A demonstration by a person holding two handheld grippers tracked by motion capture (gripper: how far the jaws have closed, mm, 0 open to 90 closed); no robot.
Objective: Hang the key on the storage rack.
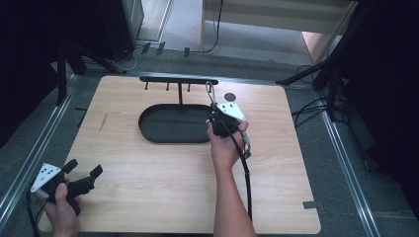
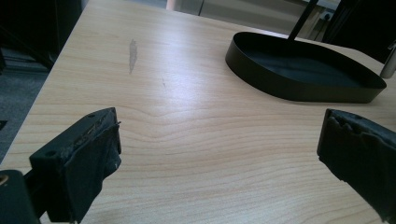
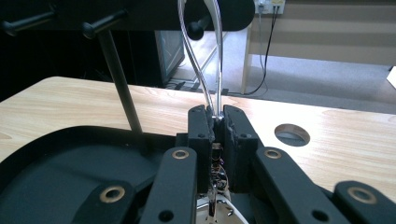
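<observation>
While clamped in right hand-held gripper [image 3: 215, 122], carabiner [image 3: 204, 56] btwn rack pegs [image 3: 100, 24], tray [image 1: 163, 129] below

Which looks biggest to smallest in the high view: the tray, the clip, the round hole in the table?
1. Tray, by far the biggest.
2. Clip and hole: too alike to rank; the clip is longer but thin, the hole rounder.

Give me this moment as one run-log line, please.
right gripper: shut on carabiner, raised at hook rack | left gripper: open, idle over table | tray: empty
</observation>
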